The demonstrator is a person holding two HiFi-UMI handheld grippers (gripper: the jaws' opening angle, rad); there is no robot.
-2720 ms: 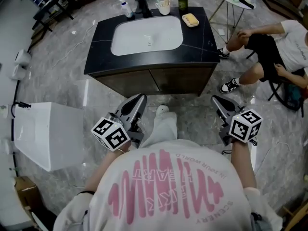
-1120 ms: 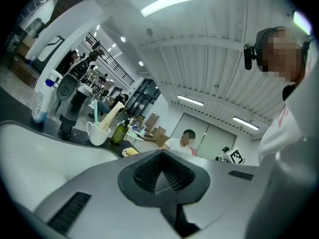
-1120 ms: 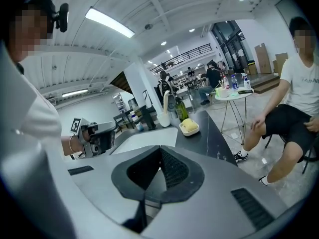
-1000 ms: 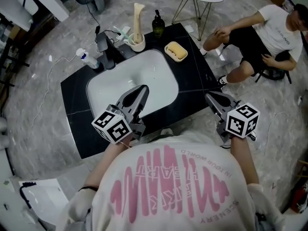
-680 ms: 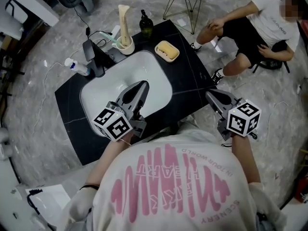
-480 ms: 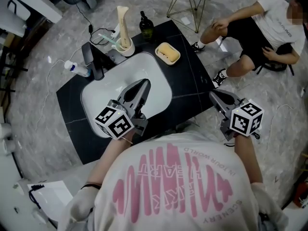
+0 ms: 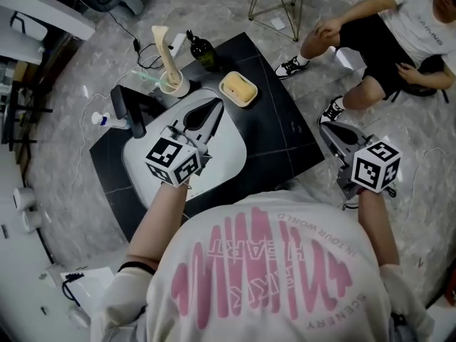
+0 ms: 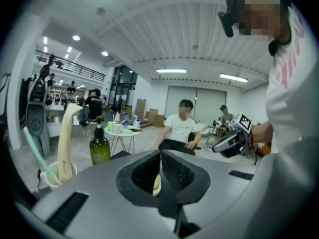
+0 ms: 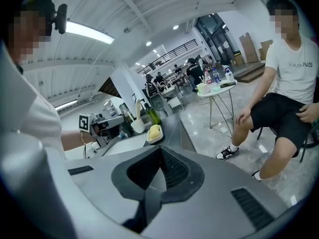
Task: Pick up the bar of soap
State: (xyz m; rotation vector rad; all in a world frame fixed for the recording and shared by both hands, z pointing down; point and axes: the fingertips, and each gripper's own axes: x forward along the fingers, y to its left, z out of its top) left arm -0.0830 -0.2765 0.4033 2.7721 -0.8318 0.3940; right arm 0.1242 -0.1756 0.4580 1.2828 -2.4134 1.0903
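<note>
**Head view:** the bar of soap [image 7: 239, 88], a pale yellow rounded block, lies in a white dish [image 7: 243, 103] on the black tabletop [image 7: 274, 130], upper centre. The left gripper [image 7: 216, 105] hangs over the white sink [image 7: 228, 148], jaws closed and empty. The right gripper [image 7: 325, 125] is at right, past the tabletop's edge. The person's shirt reads "HEART" and "IN YOUR WORLD".

**Left gripper view:** the jaws meet tip to tip.

**Right gripper view:** the jaws are together on nothing, and the soap [image 9: 155, 131] sits beyond them, just left of centre.

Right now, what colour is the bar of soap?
The bar of soap is pale yellow, clearest in the head view.
</note>
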